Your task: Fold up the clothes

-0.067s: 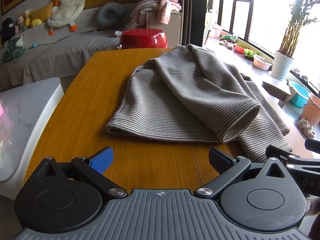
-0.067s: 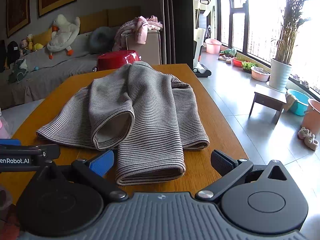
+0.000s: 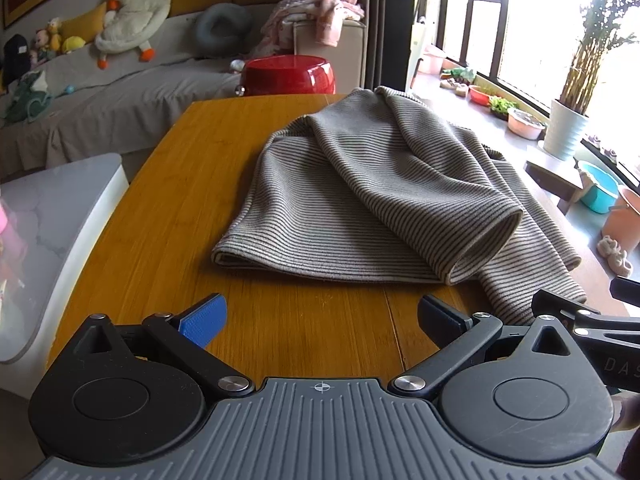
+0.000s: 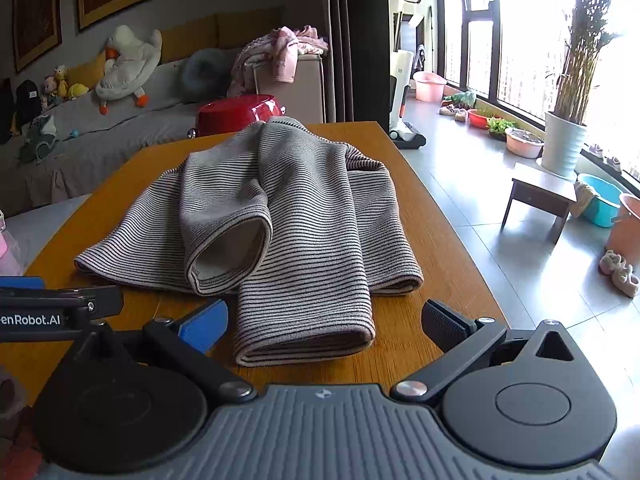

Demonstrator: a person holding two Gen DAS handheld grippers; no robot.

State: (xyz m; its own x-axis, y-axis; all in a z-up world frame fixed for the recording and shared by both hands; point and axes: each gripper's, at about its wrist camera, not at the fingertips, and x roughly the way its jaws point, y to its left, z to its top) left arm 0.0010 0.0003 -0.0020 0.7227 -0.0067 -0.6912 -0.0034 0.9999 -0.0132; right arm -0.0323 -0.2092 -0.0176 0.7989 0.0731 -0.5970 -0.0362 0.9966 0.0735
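Observation:
A grey striped sweater (image 3: pixel 360 200) (image 4: pixel 288 216) lies on the wooden table (image 3: pixel 208 184) (image 4: pixel 436 216), both sleeves folded over its body toward the near edge. One open cuff (image 4: pixel 230 256) faces me in the right wrist view. My left gripper (image 3: pixel 320 320) hovers open over bare wood just short of the sweater's hem, holding nothing. My right gripper (image 4: pixel 324 320) is open too, its fingers on either side of the nearer sleeve's end (image 4: pixel 304 344) without touching it. Part of the right gripper (image 3: pixel 592 316) shows at the left wrist view's right edge.
A white marble-top side table (image 3: pixel 52 216) stands left of the wooden table. A red stool (image 3: pixel 290 74) sits beyond the far edge, a grey sofa with plush toys (image 3: pixel 128 20) behind it. On the right floor are a small stool (image 4: pixel 540 196), basins and a potted plant (image 4: pixel 564 148).

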